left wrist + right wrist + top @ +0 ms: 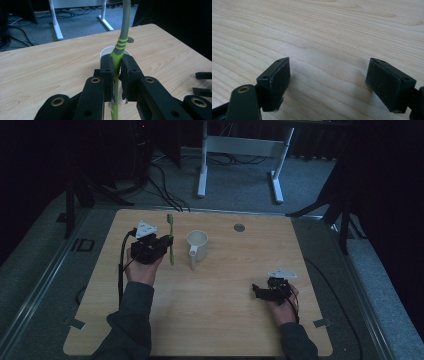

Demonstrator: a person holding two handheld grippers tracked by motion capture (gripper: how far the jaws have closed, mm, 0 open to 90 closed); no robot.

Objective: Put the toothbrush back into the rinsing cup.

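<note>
A green and grey toothbrush (pixel 170 240) stands upright at the left of the table, and my left gripper (pixel 165 242) is shut on its handle. Seen along the left gripper's jaws, the toothbrush (pixel 119 50) rises between the pads, with a white mug (pixel 106 53) just behind them. That white mug (pixel 197 246) stands to the right of the toothbrush, handle toward the near side. My right gripper (pixel 257 290) rests low over the table at the near right, open, its pads (pixel 277 82) wide apart with nothing between them.
The wooden table (pixel 225 320) has a small round metal disc (pixel 239 227) near its far edge. Beyond it a white desk frame (pixel 240 155) stands on grey carpet with cables. Dark stands flank the table on both sides.
</note>
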